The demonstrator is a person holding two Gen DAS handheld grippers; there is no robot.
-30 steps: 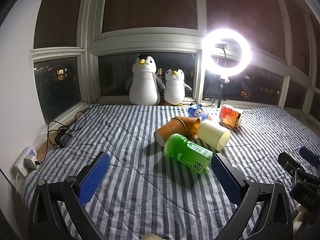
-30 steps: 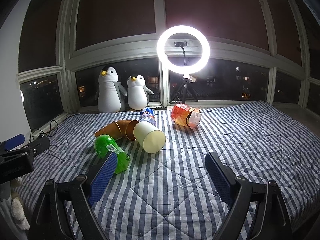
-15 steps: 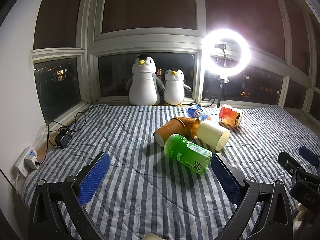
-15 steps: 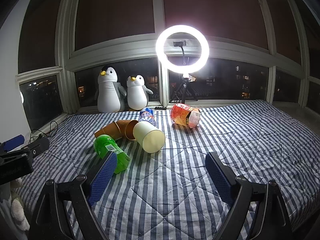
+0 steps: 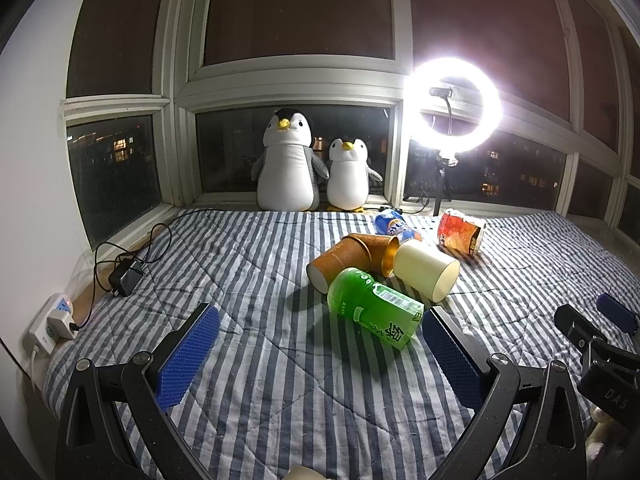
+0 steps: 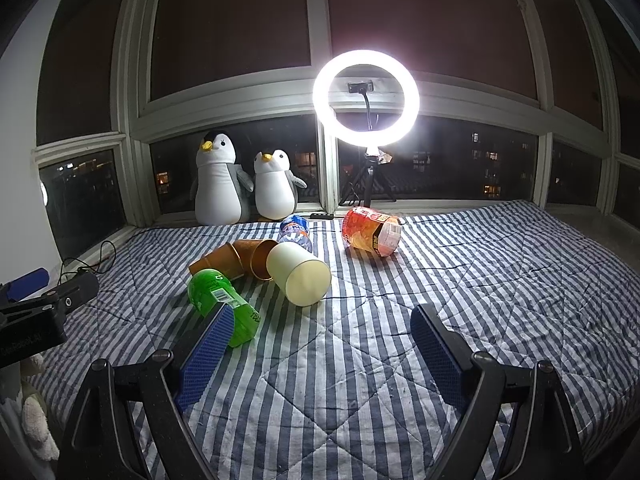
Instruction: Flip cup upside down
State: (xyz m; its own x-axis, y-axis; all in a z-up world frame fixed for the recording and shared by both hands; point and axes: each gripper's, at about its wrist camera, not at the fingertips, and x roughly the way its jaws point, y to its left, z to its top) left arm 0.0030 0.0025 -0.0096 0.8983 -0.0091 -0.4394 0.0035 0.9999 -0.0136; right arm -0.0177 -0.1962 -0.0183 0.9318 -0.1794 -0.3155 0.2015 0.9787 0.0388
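Note:
Several cups lie on their sides on a striped quilt (image 5: 248,280): a green cup (image 5: 374,306) (image 6: 222,300), a cream cup (image 5: 426,270) (image 6: 300,274), two brown paper cups (image 5: 340,258) (image 6: 236,256), an orange-red cup (image 5: 460,232) (image 6: 370,232) and a blue one (image 5: 394,224) (image 6: 296,232). My left gripper (image 5: 316,332) is open and empty, just short of the green cup. My right gripper (image 6: 320,332) is open and empty, its left finger in front of the green cup, the cream cup ahead.
Two plush penguins (image 5: 286,164) (image 6: 276,184) stand on the window sill. A lit ring light (image 5: 452,106) (image 6: 366,98) stands on a tripod behind the cups. A power strip (image 5: 52,322) and charger (image 5: 124,278) lie at the quilt's left edge.

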